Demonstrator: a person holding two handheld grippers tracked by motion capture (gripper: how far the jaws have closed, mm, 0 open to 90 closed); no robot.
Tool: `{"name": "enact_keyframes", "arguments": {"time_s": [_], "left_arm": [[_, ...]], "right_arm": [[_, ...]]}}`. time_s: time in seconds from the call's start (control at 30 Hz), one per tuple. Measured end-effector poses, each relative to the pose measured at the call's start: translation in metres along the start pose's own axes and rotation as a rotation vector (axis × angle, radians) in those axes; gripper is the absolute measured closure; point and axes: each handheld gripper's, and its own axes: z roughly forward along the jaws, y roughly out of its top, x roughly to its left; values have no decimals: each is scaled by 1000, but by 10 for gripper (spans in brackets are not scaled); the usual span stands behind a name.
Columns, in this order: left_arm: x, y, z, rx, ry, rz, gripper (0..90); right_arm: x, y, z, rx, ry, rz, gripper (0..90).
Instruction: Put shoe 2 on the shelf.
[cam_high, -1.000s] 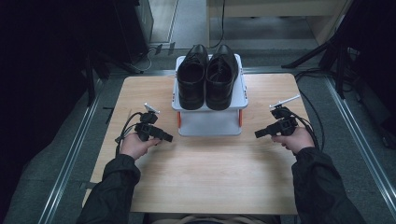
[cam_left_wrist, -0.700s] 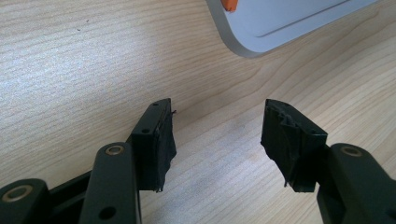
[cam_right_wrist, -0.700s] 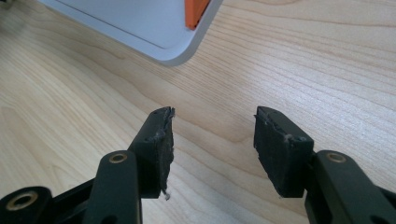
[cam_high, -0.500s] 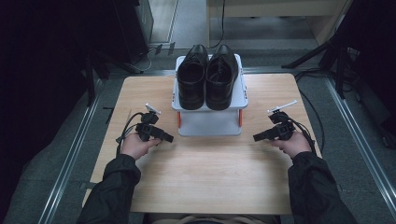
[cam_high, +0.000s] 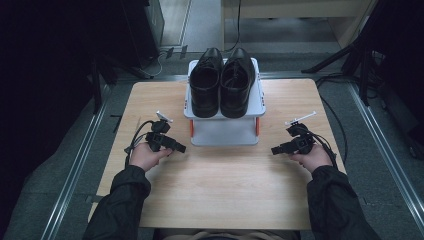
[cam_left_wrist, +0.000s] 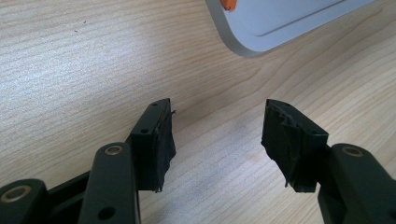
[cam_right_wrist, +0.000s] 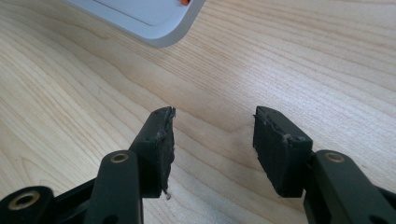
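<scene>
Step in hand: the start, as I judge it; both tools rest low on the tabletop (cam_high: 220, 190) and nothing is gripped.
Left hand-held gripper (cam_high: 179, 148): near the left edge of the tabletop, pointing inward at the foot of the rack; in the left gripper view (cam_left_wrist: 217, 135) its jaws stand spread with bare wood between them.
Right hand-held gripper (cam_high: 276, 149): near the right edge, pointing inward likewise; in the right gripper view (cam_right_wrist: 212, 140) the jaws are spread too, holding nothing.
Rack (cam_high: 224, 131): a small white two-tier stand with orange posts, at the middle of the far edge of the tabletop; a rounded corner of its base shows in both gripper views (cam_left_wrist: 261, 28) (cam_right_wrist: 140, 18).
Shoes: a black pair on the top tier, side by side and touching, toes toward the far edge; left shoe (cam_high: 205, 82), right shoe (cam_high: 237, 82).
Gap: each gripper sits just beside the rack's base, apart from it and well below the shoes.
Next move, by my reading: lift both grippers off the wood, carry them up and forward to the top tier, and close each on a shoe's heel rim, one per side.
Care needed: the shoes touch, so pulling one may drag the other.
</scene>
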Motion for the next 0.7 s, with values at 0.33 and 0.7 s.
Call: {"name": "enact_keyframes", "arguments": {"time_s": [0.33,0.7], "left_arm": [[-1,0,0,-1,-4,4,427],[-2,0,-1,-5,-4,5,426]], "right_arm": [[2,-1,-2,-29,10,-8,491],[0,-2,-2,-24,10,2,490]]}}
